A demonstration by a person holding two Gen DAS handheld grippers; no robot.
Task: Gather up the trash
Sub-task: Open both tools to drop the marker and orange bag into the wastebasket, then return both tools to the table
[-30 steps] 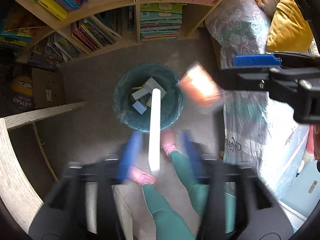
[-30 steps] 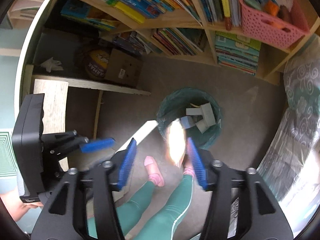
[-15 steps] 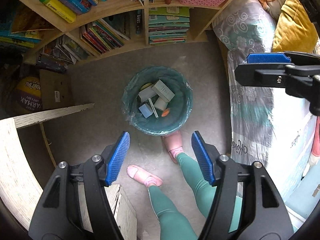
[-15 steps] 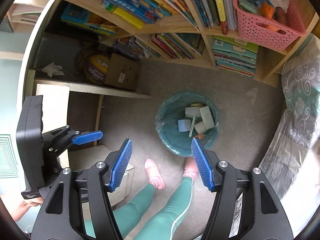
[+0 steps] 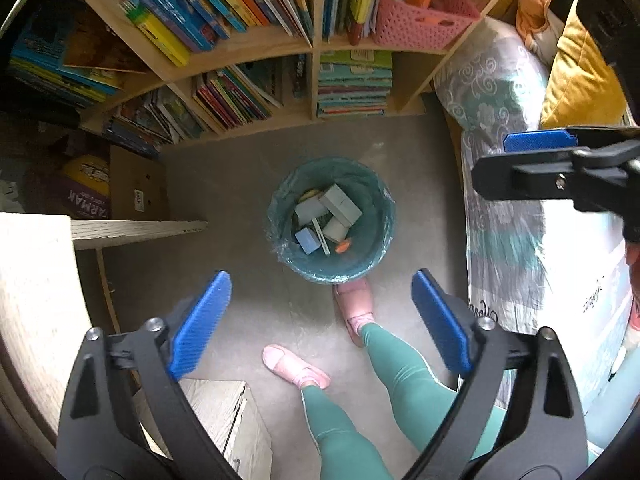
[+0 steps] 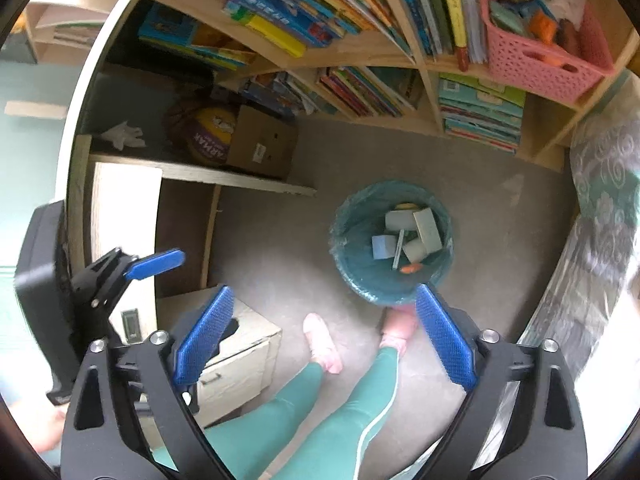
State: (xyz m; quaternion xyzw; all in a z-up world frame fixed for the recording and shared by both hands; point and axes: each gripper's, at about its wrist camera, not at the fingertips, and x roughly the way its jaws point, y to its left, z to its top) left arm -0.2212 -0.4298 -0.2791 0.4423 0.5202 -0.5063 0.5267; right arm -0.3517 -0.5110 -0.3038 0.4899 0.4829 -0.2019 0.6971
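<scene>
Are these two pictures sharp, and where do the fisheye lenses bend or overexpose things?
Left wrist view: sharp; the shelves bow into an arc, black corners ring the frame, and the bedding at right is washed out. Right wrist view: also sharp at the bin; the shelves curve strongly, and the left edge is pale and overexposed. Both open grippers, left and right, look crisp.

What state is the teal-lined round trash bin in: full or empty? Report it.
Partly filled. The teal-lined round trash bin stands upright on the floor, with small grey and blue boxes and an orange scrap lying at its bottom, well below the rim.
</scene>
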